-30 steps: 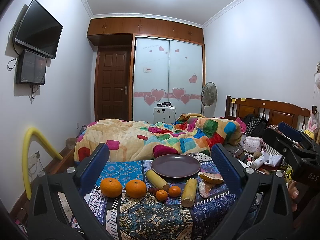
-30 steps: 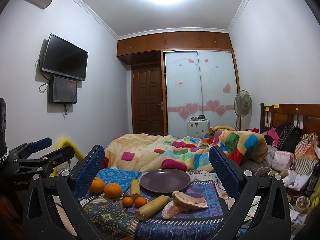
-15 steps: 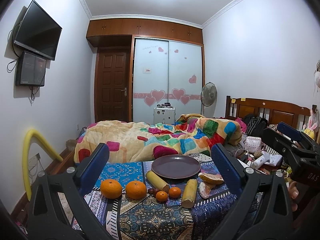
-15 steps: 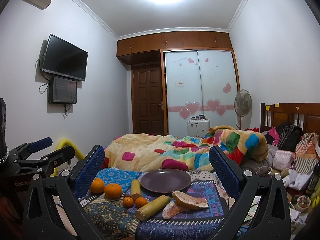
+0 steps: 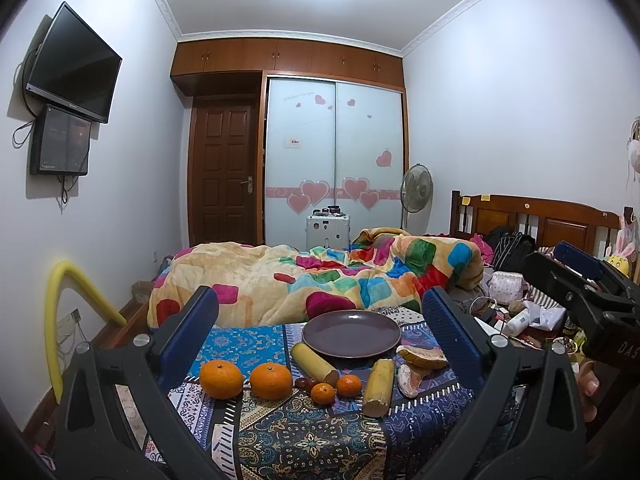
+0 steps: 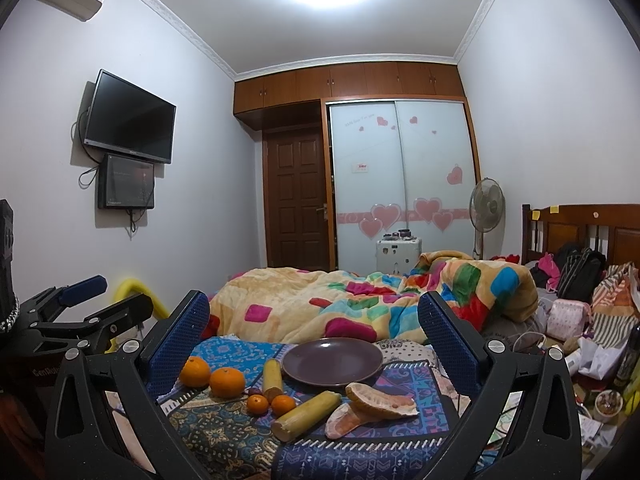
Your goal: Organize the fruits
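Observation:
An empty dark purple plate (image 5: 351, 333) (image 6: 332, 355) sits on a patterned cloth (image 5: 304, 428). In front of it lie two large oranges (image 5: 221, 379) (image 5: 271, 380), two small tangerines (image 5: 323, 393) (image 5: 349, 385), dark grapes (image 5: 303, 382), two yellow cane pieces (image 5: 314, 364) (image 5: 378, 387) and two pomelo wedges (image 5: 422, 356) (image 6: 380, 400). My left gripper (image 5: 320, 316) is open and empty, held back from the fruit. My right gripper (image 6: 314, 314) is open and empty, also held back. Each gripper shows at the edge of the other's view.
A bed with a colourful quilt (image 5: 320, 276) lies behind the cloth. Bags and clutter (image 6: 580, 320) fill the right side. A yellow foam tube (image 5: 60, 300) stands at the left wall. A suitcase (image 5: 328, 232) and a fan (image 5: 417, 192) stand by the wardrobe.
The views have shifted very slightly. The fruit and plate have not moved. Both grippers stay open.

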Tool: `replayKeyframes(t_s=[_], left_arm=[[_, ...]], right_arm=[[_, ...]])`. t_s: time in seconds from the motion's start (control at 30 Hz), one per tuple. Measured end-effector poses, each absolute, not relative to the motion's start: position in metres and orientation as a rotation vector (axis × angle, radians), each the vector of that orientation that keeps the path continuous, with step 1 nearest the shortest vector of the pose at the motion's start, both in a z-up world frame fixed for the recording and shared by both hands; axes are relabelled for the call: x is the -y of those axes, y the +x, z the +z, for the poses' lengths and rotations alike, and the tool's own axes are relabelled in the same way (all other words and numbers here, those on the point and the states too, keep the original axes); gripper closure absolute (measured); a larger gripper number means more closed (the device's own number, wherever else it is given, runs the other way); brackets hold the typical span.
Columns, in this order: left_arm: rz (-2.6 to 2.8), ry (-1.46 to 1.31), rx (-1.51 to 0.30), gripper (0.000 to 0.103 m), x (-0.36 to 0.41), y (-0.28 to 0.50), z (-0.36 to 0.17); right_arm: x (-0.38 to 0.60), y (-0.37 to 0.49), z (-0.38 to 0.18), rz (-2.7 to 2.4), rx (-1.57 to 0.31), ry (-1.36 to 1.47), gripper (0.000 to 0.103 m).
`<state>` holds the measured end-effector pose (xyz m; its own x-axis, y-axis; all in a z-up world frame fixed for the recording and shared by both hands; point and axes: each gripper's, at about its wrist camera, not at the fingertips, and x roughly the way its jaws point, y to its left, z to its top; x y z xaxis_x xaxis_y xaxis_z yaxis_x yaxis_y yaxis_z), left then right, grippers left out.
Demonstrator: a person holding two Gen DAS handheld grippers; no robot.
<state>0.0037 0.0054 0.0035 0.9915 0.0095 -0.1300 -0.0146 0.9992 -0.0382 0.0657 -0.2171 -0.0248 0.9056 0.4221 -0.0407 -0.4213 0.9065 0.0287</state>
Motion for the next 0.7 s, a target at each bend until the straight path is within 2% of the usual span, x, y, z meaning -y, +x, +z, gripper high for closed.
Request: replayKeyframes(t_s=[0.7], left_arm=[[0.021, -0.033, -0.128, 0.0, -0.0128, 0.0097, 0.0059]], right_arm=[[0.2175, 0.071, -0.0297, 0.431, -0.055, 0.022, 0.0]])
